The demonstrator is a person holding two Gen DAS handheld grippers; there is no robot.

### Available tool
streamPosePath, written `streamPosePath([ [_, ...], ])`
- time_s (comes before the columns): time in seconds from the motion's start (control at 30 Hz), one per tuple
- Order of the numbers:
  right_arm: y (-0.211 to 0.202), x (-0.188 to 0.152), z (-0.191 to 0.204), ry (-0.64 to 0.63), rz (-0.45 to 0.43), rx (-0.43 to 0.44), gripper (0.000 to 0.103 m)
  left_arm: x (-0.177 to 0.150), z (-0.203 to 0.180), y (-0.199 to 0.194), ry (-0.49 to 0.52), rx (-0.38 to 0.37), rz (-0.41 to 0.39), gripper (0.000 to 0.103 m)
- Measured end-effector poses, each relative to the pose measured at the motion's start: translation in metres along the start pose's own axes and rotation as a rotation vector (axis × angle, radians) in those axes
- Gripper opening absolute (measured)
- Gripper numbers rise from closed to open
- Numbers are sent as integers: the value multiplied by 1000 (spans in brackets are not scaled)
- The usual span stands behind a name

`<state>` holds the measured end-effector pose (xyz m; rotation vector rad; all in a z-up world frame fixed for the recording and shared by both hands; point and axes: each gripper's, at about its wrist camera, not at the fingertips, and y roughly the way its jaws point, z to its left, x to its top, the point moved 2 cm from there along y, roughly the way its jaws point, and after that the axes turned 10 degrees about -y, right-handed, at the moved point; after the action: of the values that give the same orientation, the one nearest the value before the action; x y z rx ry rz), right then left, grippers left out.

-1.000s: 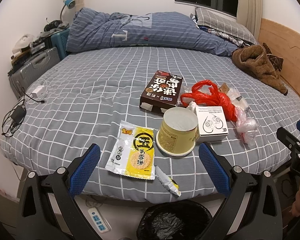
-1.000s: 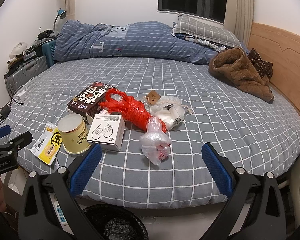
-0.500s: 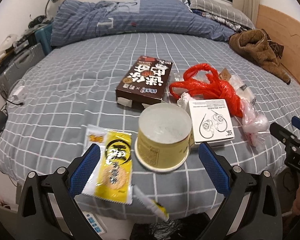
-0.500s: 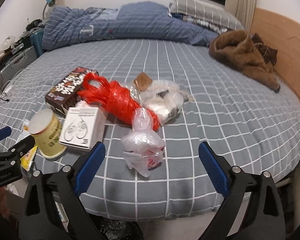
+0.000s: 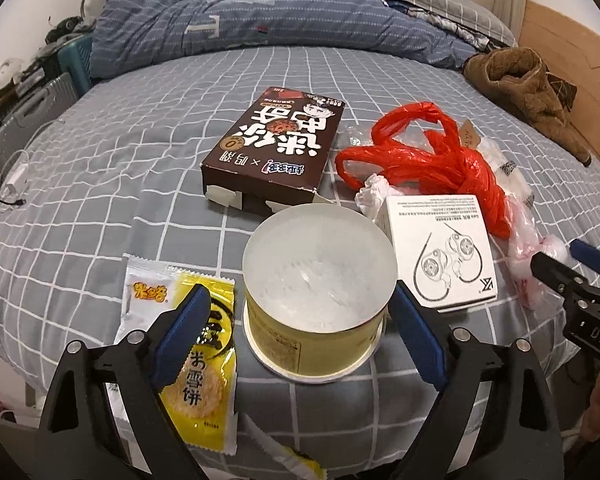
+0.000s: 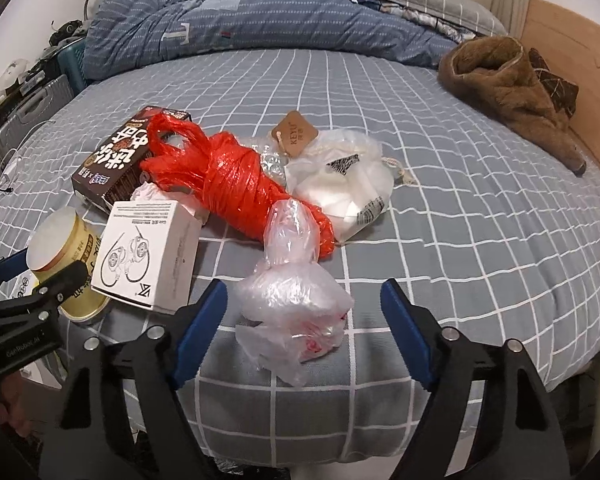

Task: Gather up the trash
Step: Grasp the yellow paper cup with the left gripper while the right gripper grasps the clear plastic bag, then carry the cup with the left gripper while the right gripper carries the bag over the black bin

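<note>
The left gripper (image 5: 300, 324) is hanging over the near edge of the bed (image 5: 100, 184), its blue fingers (image 5: 184, 332) set wide and flanking the cup (image 5: 320, 292). The jaws have just been closing in; the right pad is lying just beside the cup's wall, the left pad is clear of it, and nothing is gripped. The cup is standing upside down, close to the near edge, with the yellow wrapper (image 5: 196, 364) lying flat on its left under the left finger. A white box (image 5: 444, 256) is sitting just beside the cup on its right, and a brown box (image 5: 276, 148) is lying behind it.

The right gripper (image 6: 304, 332) is poised further along the same edge, fingers (image 6: 204, 320) apart on either side of the clear bag (image 6: 296, 300). Its jaws have also just been narrowing, yet both pads are standing off the plastic, holding nothing. The red bag (image 6: 228, 176) is lying behind the clear bag, touching it, and a white pouch (image 6: 340, 184) is resting beside the red one, towards the middle of the bed
</note>
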<state>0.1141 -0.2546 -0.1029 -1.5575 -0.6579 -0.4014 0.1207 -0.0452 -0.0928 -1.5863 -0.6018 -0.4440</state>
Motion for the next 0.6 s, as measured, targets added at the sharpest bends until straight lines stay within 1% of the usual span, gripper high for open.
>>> streamPosePath([
  [0.1, 4, 0, 0, 10, 8, 18, 70, 1, -2, 3, 4, -11, -1, 84],
  [0.2, 10, 0, 2, 12, 23, 34, 63, 0, -4, 9, 9, -33, 13, 74],
  [0.47, 19, -3, -1, 49, 46, 45, 58, -4, -7, 16, 14, -29, -6, 73],
  [0.6, 20, -4, 0, 38, 52, 27, 55, -6, -9, 16, 20, -17, -15, 73],
])
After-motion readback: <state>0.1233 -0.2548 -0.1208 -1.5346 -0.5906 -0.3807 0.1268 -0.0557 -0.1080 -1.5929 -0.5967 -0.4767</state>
